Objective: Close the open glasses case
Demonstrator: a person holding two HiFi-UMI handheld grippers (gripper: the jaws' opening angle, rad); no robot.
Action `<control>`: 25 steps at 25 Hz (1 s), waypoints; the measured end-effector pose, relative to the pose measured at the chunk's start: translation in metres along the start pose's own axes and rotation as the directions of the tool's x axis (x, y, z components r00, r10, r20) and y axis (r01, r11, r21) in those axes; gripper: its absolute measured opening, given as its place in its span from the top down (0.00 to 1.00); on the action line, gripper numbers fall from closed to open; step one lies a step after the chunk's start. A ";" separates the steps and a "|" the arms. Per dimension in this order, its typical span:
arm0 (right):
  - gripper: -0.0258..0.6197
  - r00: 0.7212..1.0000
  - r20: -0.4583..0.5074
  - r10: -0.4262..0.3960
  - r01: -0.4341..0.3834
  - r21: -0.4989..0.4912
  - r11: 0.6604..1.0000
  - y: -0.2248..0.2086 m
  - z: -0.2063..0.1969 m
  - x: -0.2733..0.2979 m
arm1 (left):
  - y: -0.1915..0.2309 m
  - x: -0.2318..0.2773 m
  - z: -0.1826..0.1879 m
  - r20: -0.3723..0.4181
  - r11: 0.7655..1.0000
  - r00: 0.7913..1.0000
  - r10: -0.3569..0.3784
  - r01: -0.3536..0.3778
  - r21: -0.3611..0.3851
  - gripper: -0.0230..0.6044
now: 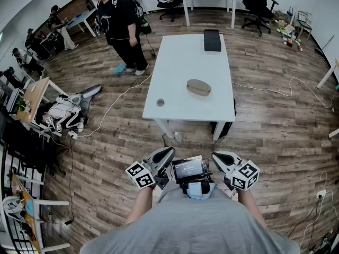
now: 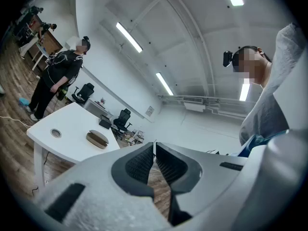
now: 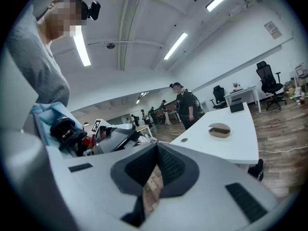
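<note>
At 10 o'clock in the head view a bystander (image 1: 123, 28) stands on the wood floor (image 1: 275, 120), clear of the table's near end, so the approach looks free. The left gripper (image 1: 167, 153) is held at the wearer's waist, at 7 o'clock, level and closed, its tips meeting on nothing. I judge it is simply being carried, since the work lies well apart from it. The white table (image 1: 180, 62) stands ahead at 12 o'clock, running away from the wearer, with a round hole (image 1: 160, 102) near its 8 o'clock corner and a black box (image 1: 212, 39) at its far end. The tan case (image 1: 198, 87) lies flat near the table's middle, a little toward 5 o'clock, alone on bare top. In the right gripper view its lid looks slightly ajar, so the closing is not yet done and a walk to the table likely comes first. The right gripper (image 1: 217, 156) hangs at 5 o'clock, tipped slightly down, also closed and empty. A cable (image 1: 265, 90) trails over the floor at 3 o'clock, a possible trip hazard, and 2 chairs (image 1: 258, 4) sit toward 1 o'clock.
</note>
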State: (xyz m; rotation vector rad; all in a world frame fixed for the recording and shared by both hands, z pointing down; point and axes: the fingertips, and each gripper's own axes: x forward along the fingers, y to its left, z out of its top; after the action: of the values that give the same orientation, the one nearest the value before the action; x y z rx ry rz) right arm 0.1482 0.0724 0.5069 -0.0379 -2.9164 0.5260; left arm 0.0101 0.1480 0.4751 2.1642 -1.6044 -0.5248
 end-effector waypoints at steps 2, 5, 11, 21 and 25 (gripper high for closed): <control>0.91 1.000 -0.002 -0.001 0.001 0.003 1.000 0.001 0.002 0.000 | 0.000 0.000 0.002 -0.001 1.000 1.000 0.003 -0.003 -0.003 0.93; 0.91 1.000 -0.003 -0.006 0.006 0.006 1.000 0.000 0.004 0.000 | -0.001 -0.001 0.004 -0.002 1.000 1.000 0.003 -0.003 -0.007 0.93; 0.91 1.000 0.001 -0.016 0.016 0.006 1.000 -0.004 0.002 -0.004 | -0.001 0.002 -0.001 -0.001 1.000 1.000 0.003 -0.003 -0.008 0.93; 0.91 0.999 0.050 0.005 -0.007 0.041 0.999 -0.004 0.007 -0.006 | -0.003 0.006 -0.001 0.005 1.000 1.000 0.001 -0.001 -0.009 0.93; 0.91 1.000 0.026 -0.007 0.006 0.034 0.999 -0.007 0.001 -0.005 | -0.004 0.006 -0.002 0.005 1.000 1.000 0.004 -0.004 -0.010 0.93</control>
State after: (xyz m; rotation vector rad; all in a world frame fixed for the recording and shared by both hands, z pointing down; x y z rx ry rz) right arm 0.1533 0.0649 0.5076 -0.0168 -2.9306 0.5791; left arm 0.0156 0.1437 0.4742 2.1537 -1.6045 -0.5362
